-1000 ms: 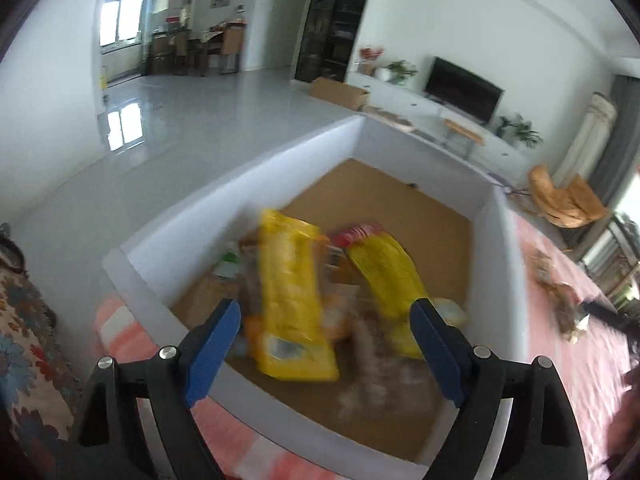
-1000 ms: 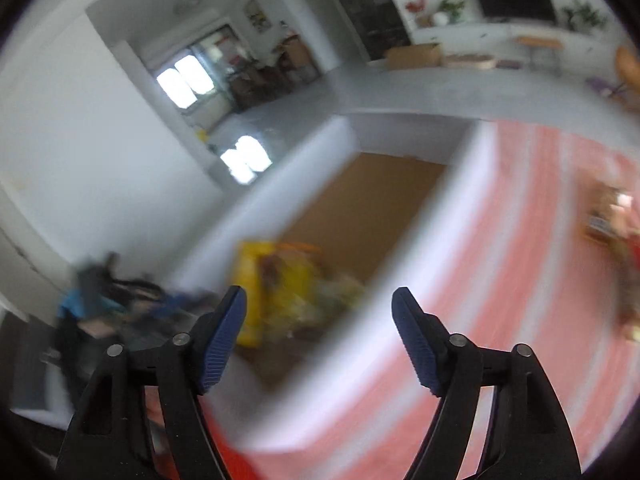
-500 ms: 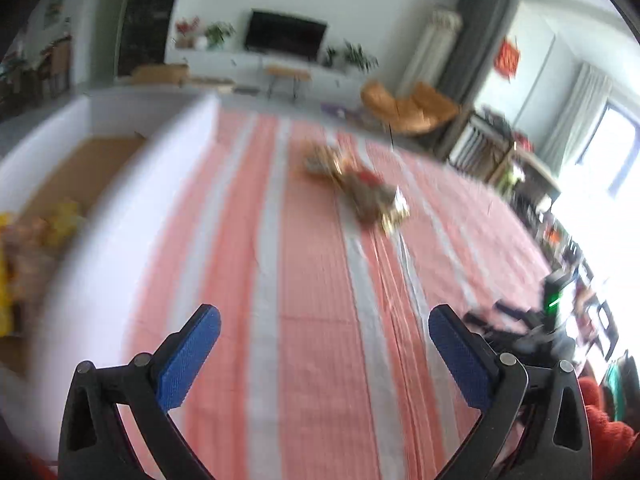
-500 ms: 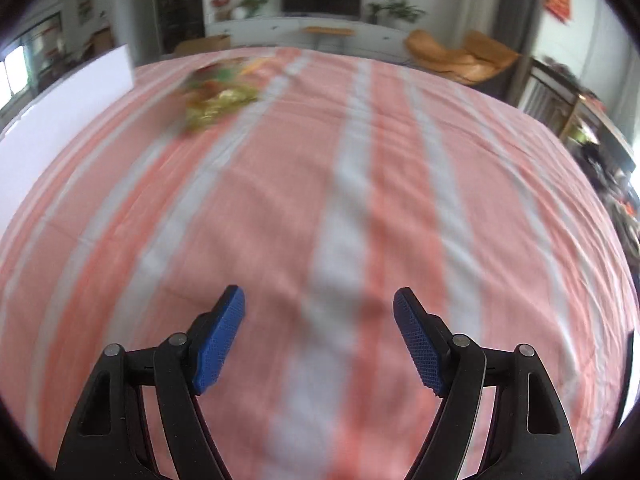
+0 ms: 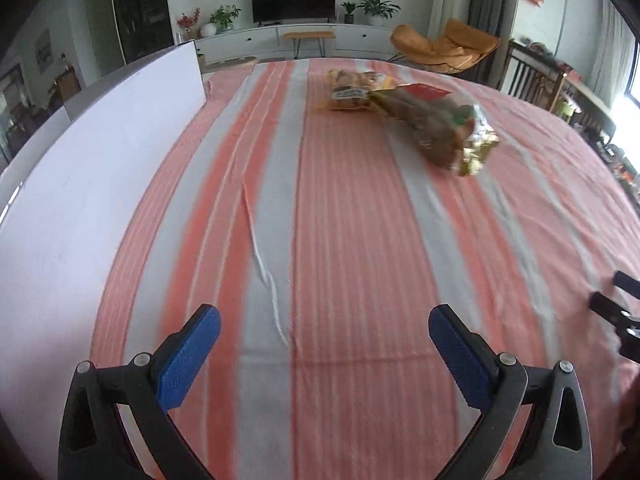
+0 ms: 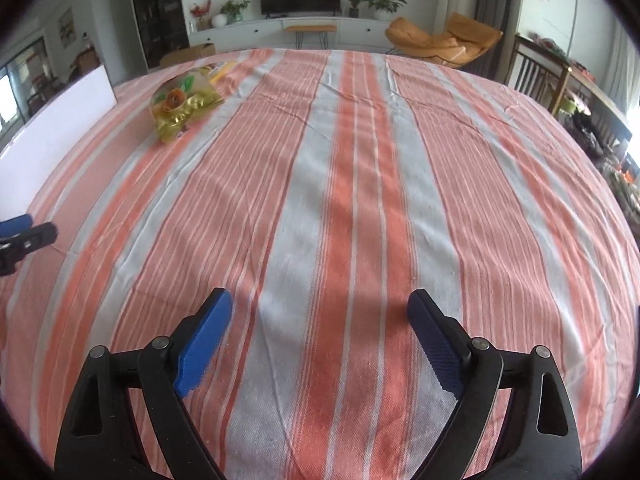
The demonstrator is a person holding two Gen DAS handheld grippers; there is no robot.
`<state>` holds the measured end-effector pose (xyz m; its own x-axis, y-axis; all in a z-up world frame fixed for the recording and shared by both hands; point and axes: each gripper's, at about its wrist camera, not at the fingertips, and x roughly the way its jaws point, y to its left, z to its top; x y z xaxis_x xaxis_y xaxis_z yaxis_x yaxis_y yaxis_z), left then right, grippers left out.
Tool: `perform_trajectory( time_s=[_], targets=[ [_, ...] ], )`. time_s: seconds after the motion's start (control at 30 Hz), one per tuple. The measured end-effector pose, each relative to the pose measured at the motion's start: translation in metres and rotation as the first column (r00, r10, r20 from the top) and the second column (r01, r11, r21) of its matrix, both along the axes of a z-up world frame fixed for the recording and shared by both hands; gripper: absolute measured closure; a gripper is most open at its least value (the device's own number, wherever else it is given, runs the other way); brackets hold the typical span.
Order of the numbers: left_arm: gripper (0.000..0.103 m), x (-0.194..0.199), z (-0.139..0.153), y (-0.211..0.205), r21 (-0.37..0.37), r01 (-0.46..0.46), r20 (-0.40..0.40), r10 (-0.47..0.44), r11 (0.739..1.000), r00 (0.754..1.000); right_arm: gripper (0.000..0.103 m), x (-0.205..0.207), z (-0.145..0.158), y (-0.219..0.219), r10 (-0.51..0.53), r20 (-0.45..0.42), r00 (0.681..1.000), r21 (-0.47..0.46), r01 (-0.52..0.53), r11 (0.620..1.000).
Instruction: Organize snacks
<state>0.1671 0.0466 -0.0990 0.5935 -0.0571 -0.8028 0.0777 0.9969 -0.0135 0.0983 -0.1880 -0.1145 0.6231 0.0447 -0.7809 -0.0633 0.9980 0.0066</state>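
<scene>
Two snack bags lie far ahead on the striped cloth: an orange-yellow bag (image 5: pixel 350 92) and a clear gold-edged bag of brown snacks (image 5: pixel 440 128). The gold-edged bag also shows in the right wrist view (image 6: pixel 182 106) at the far left. My left gripper (image 5: pixel 324 344) is open and empty, low over the cloth, next to the white box wall (image 5: pixel 80 184). My right gripper (image 6: pixel 320 340) is open and empty over the middle of the cloth. The box's inside is hidden.
The red-and-white striped cloth (image 6: pixel 360 184) covers the table. The white box wall (image 6: pixel 52 120) runs along the left. An orange chair (image 5: pixel 444 46), a TV unit and a wooden chair stand beyond the far edge.
Both grippers have swung away from the white box with its yellow snack bags and now face down the striped table toward the two bags. Both stayed open.
</scene>
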Motion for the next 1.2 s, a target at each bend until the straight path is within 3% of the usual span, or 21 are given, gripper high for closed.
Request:
perform_trajectory(
  time_s=[0.1,1.03,1.2],
  targets=[
    [0.0,0.0034,-0.0078,0.0056,-0.012,-0.012,-0.025,0.012,1.0,1.0,0.011,-0.0081,0.0011,-0.0011,0.0,0.0,1.0,-0.003,0.0,1.0],
    [0.0,-0.0008,-0.0093,0.0011,0.002,-0.002,0.001,0.002,1.0,1.0,0.01,-0.0085,0.0016,-0.0018,0.001,-0.002,1.0,-0.004,-0.001,1.0],
    [0.0,-0.001,-0.0092,0.0013,0.002,-0.002,0.001,0.002,1.0,1.0,0.005,-0.0086,-0.0013,-0.0011,0.016,-0.013,1.0,0.001,-0.016,1.0]
  ],
)
